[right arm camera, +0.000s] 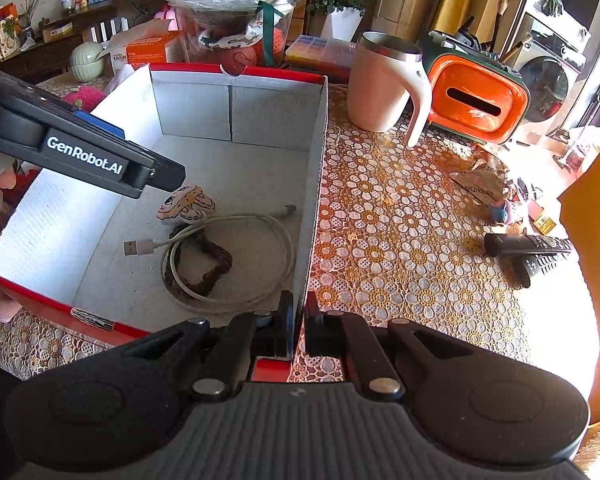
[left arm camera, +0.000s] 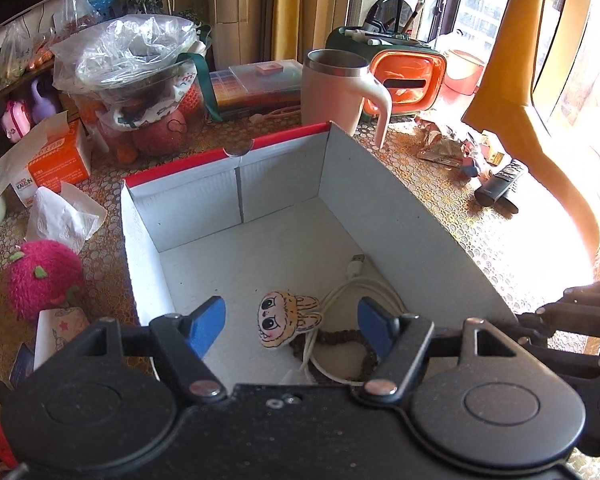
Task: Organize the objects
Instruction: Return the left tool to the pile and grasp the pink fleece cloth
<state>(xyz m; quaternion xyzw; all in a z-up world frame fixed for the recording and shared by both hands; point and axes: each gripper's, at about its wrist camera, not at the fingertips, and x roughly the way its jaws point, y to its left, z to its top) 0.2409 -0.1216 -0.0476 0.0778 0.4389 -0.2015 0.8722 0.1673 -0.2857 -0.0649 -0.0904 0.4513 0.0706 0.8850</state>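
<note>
Box, red-rimmed cardboard: holds the rabbit charm, a coiled white USB cable and a brown bead bracelet (three items in). My left gripper hangs over them, fingers spread, empty. My right gripper pinches the box's right wall. Outstanding on the tablecloth: remote control, wrappers, pink plush strawberry.

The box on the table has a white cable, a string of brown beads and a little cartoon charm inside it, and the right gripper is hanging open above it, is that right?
Not quite. The right gripper is shut on the near wall of the box, as the right wrist view shows. The rest holds: the white cable, the brown beads and the cartoon charm lie inside.
</note>
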